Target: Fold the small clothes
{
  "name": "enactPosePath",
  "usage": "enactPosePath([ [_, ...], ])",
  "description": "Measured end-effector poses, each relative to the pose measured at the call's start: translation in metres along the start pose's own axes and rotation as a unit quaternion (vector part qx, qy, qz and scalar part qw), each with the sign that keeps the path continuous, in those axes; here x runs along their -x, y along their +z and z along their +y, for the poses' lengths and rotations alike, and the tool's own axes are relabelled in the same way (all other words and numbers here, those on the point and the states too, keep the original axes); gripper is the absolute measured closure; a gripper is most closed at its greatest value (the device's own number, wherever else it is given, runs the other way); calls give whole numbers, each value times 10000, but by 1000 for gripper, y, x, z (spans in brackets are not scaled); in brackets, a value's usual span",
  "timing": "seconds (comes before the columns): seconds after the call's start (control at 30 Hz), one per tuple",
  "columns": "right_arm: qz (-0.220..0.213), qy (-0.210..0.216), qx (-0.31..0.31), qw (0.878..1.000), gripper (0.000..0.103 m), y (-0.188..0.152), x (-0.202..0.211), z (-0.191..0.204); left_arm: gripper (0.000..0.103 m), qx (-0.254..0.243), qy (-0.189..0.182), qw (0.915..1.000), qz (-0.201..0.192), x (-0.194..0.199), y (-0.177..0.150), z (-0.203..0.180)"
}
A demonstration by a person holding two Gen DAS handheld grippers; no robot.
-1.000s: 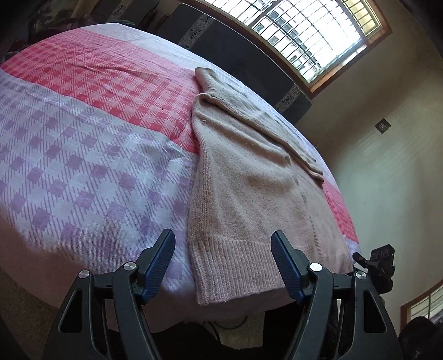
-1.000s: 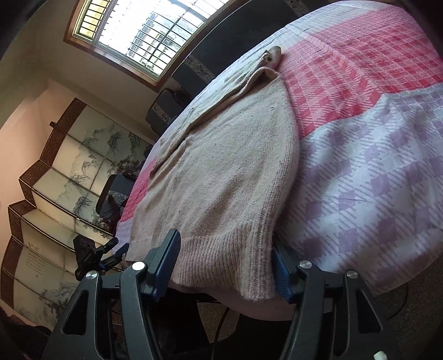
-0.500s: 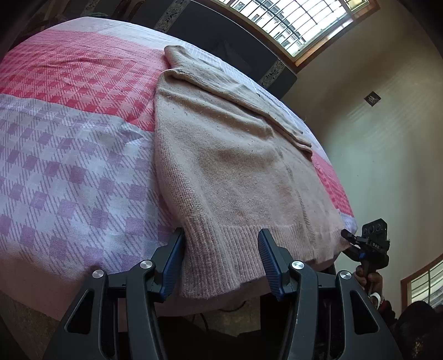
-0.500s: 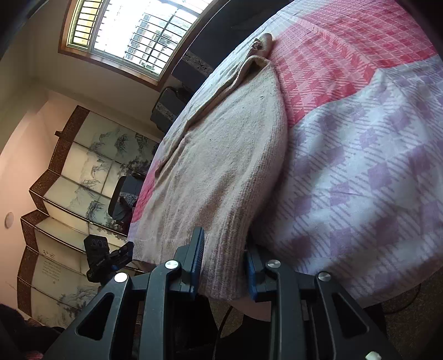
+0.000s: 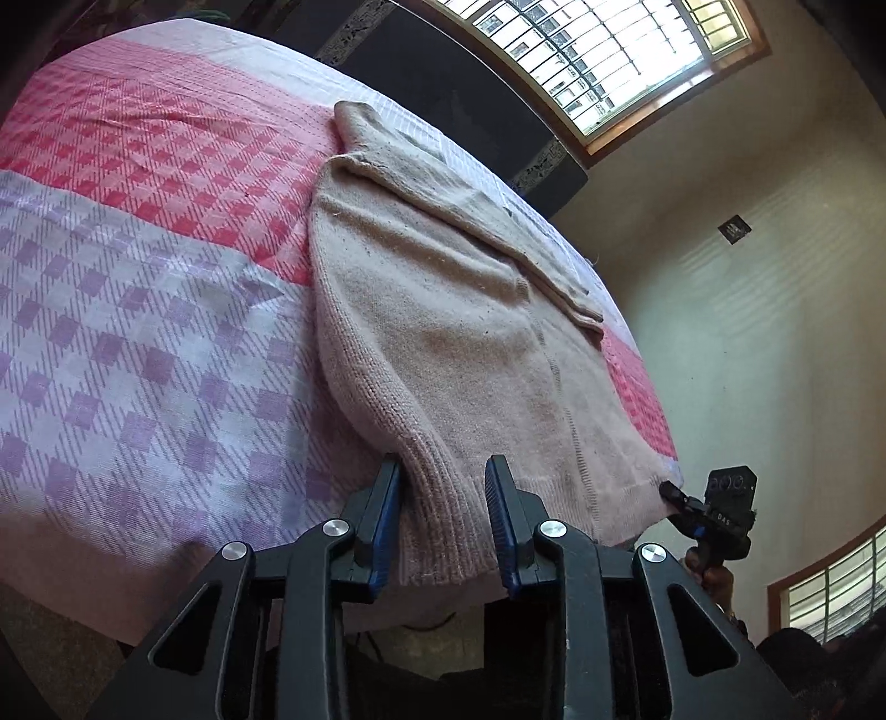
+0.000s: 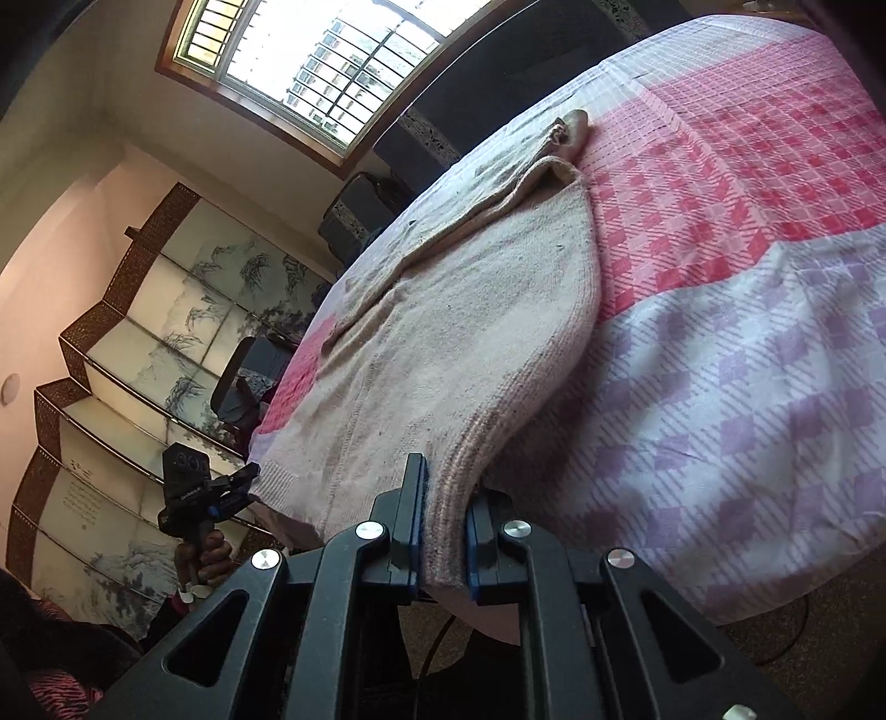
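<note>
The left gripper [image 5: 443, 518] reaches in low at the near edge of the bed [image 5: 138, 343], pointing up over the mattress, its two blue-lined fingers [image 5: 382, 520] straddling the left corner of the sweater [image 5: 459, 343] at the ribbed hem. The jaws stand partly apart, one on each side of the bunched hem; the left finger touches the knit, while a narrow strip of hem shows beside the right one, so a firm grip cannot be told from this view. In the right wrist view this same gripper [image 6: 243, 482] shows as a dark handle held in a hand [image 6: 202, 559], its tips at the sweater's corner.

The sweater, a pale beige knit, lies flat on the checked bedspread, hem toward the near edge, collar toward the far side under the window [image 5: 598, 50], with one sleeve folded across its upper part.

The right gripper [image 6: 443, 531] comes in low from the near edge at the hem's right corner. Its jaws are nearly together, clamped on a fold of the ribbed hem [image 6: 443, 531], which rises out of them. A painted folding screen [image 6: 138, 343] stands at the left wall.
</note>
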State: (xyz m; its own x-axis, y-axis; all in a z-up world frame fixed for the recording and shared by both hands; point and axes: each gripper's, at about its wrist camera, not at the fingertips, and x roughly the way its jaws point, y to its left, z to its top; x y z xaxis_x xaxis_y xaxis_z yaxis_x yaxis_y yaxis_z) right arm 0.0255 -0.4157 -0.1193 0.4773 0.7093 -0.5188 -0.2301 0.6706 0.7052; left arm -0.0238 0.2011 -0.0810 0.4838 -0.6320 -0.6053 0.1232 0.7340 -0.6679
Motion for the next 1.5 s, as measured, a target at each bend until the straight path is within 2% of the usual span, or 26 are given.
enactPosePath([
  [0.03, 71, 21, -15, 10000, 87, -1, -2, -1, 73, 15, 7, 10000, 56, -2, -1, 2],
  [0.1, 189, 173, -192, 9995, 86, -2, -7, -8, 68, 188, 7, 9996, 187, -6, -2, 9],
  [0.17, 175, 364, -427, 9983, 86, -3, -10, -15, 59, 386, -47, 9988, 288, -10, -3, 17],
  [0.2, 205, 487, -551, 9971, 85, -3, -12, -19, 56, 471, -175, 9984, 257, -10, -3, 19],
  [0.27, 224, 613, -716, 9953, 83, -5, -15, -23, 38, 675, -482, 9963, 235, -9, -4, 22],
  [0.37, 129, 981, -828, 9916, 81, -2, -16, -23, 25, 976, -857, 9914, 169, -14, -3, 22],
  [0.47, 6, 1237, -895, 9883, 76, 3, -19, -23, 25, 1031, -1242, 9868, 159, -25, 1, 10],
  [0.57, 43, 1208, -869, 9889, 76, 3, -24, -22, 25, 1013, -1932, 9755, 279, -37, 1, -7],
  [0.6, 77, 1178, -830, 9895, 76, 3, -25, -22, 25, 941, -2051, 9739, 234, -36, 0, -12],
  [0.7, 91, 1130, -819, 9902, 76, 0, -25, -23, 25, 754, -1719, 9821, -154, -21, -3, -13],
  [0.73, 100, 1088, -812, 9907, 75, 0, -25, -23, 25, 810, -1681, 9821, -256, -16, -4, -8],
  [0.87, 123, 1151, -858, 9896, 74, 0, -29, -28, 24, 1289, -1353, 9823, -134, -17, -8, 15],
  [0.93, 165, 1133, -871, 9896, 74, -1, -33, -30, 24, 1492, -1479, 9777, -37, -22, -9, 20],
  [1.0, 167, 1141, -851, 9897, 74, -3, -34, -30, 24, 1528, -1749, 9726, -126, -25, -6, 16],
  [1.13, 178, 1045, -805, 9911, 74, -3, -31, -26, 24, 1202, -1826, 9743, -548, -18, 3, -7],
  [1.23, 103, 1074, -841, 9906, 74, -2, -27, -28, 22, 950, -1660, 9763, -1009, 2, 5, -15],
  [1.3, 97, 1064, -839, 9907, 73, -1, -26, -29, 20, 967, -1381, 9812, -937, 5, 3, -8],
  [1.4, 167, 1091, -857, 9902, 73, -1, -30, -32, 20, 1305, -1198, 9823, -611, -6, -5, 12],
  [1.5, 169, 1113, -821, 9902, 73, -1, -29, -31, 20, 1355, -1081, 9833, -562, -12, -9, 17],
])
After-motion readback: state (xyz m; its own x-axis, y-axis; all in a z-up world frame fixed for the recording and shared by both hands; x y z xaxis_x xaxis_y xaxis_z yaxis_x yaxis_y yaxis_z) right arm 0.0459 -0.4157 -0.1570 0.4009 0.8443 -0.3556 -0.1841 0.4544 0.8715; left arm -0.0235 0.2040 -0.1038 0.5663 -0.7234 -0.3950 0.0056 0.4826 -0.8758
